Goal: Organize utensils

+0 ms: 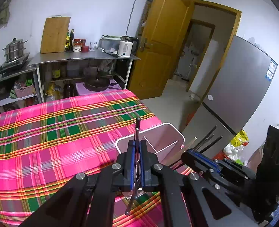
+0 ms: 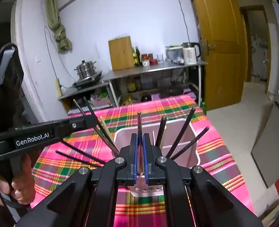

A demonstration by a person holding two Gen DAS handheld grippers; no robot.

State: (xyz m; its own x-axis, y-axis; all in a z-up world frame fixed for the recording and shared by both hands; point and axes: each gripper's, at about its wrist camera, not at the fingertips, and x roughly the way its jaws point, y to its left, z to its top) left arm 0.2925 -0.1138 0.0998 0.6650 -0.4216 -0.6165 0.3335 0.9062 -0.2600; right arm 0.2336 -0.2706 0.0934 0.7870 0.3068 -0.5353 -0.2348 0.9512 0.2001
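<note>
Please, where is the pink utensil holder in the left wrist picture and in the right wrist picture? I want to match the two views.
Left wrist view: the pink utensil holder sits right of centre, low, just beyond the left gripper.
Right wrist view: it is at the centre, behind the right gripper, with dark chopsticks above it.
Shared landmark: the white kettle on the steel shelf.

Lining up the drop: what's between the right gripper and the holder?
Only the right gripper's own chopsticks, fanned above the holder; seen in right wrist view.
</note>
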